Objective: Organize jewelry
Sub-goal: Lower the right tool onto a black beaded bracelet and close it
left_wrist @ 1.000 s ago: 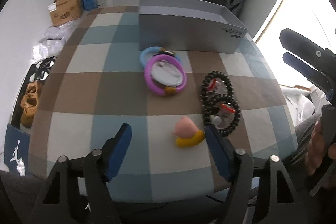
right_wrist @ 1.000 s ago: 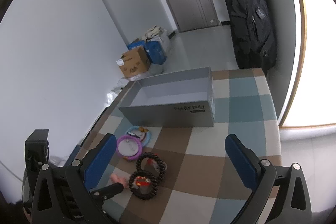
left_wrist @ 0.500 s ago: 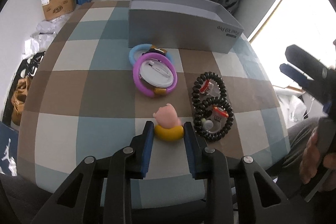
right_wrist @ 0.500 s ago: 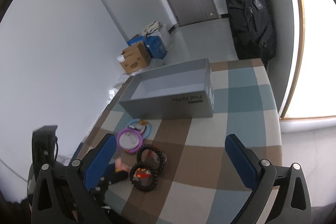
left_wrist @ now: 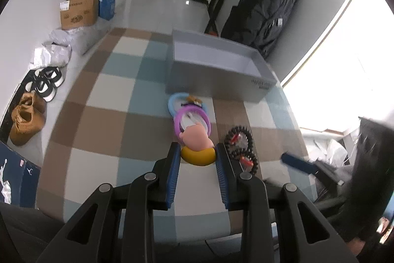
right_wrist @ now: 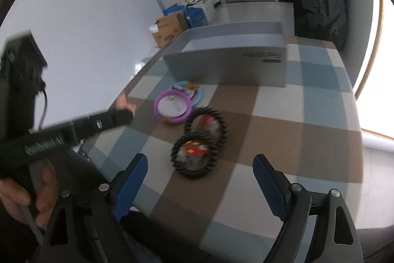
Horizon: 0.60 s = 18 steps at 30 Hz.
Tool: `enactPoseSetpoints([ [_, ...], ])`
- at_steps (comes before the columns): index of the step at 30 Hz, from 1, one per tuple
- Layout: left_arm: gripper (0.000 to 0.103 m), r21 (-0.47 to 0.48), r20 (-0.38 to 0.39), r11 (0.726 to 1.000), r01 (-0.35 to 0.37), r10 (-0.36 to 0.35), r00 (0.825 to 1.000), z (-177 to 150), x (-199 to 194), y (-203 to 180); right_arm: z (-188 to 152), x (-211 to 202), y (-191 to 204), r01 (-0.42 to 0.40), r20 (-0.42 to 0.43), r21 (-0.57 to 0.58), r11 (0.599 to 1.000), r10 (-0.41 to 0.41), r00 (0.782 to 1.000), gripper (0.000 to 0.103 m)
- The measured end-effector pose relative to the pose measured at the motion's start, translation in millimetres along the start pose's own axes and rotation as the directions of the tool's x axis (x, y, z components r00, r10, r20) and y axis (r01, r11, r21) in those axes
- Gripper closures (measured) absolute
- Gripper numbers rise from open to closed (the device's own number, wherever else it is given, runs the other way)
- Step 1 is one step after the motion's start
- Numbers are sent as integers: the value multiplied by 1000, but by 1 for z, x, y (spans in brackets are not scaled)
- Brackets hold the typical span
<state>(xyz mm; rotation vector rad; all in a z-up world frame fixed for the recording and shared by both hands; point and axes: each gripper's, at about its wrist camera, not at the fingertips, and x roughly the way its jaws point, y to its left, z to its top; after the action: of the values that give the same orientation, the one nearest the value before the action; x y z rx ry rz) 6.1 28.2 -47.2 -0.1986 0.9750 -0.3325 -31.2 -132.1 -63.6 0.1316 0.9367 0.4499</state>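
My left gripper (left_wrist: 196,160) was clamped on the yellow band (left_wrist: 197,156) of the pink charm (left_wrist: 195,137), pads pressing its two sides, so the charm stuck out ahead of the fingertips. I judged it was held by the band because that is the firm, narrow part; the soft pink head would squash or slip. The gripper pointed steeply down over the checked cloth (left_wrist: 98,122), with the grey box (left_wrist: 216,75) straight ahead, open-topped and empty as far as I could see, the likely place for everything.

My right gripper (right_wrist: 200,176) had just been closing a little but stood wide, with nothing between its jaws. It hung over the near black bead bracelet (right_wrist: 197,157), which overlapped a second black one (right_wrist: 206,125); I judged that pair was its next pick.

The purple ring (right_wrist: 172,105) lay on top of a blue ring (right_wrist: 199,93), just short of the box wall.

The left view showed the grip itself and the box's inside. The right view did not show the grip: the left tool was a dark blurred bar with only the pink tip (right_wrist: 122,102) visible past it. The right view showed the bracelets whole, with red tags inside; the left view had them half hidden behind my own finger. Blur in both views.
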Motion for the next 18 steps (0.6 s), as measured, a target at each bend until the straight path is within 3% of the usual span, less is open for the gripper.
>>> enactPoseSetpoints([
  [5, 80, -6, 31, 1000, 7, -7, 999, 4, -6, 5, 2, 18, 24, 118, 11, -105, 987, -117, 993, 23],
  [9, 80, -18, 36, 1000, 19, -18, 999, 6, -10, 11, -2, 31, 37, 202, 16, -188, 961, -202, 979, 35],
  [12, 80, -32, 39, 999, 27, -25, 999, 6, -12, 16, -5, 39, 39, 231, -6, -215, 949, -238, 971, 50],
  [18, 80, -40, 52, 999, 35, -33, 998, 9, -16, 18, -8, 38, 43, 267, 27, -249, 931, -269, 963, 56],
])
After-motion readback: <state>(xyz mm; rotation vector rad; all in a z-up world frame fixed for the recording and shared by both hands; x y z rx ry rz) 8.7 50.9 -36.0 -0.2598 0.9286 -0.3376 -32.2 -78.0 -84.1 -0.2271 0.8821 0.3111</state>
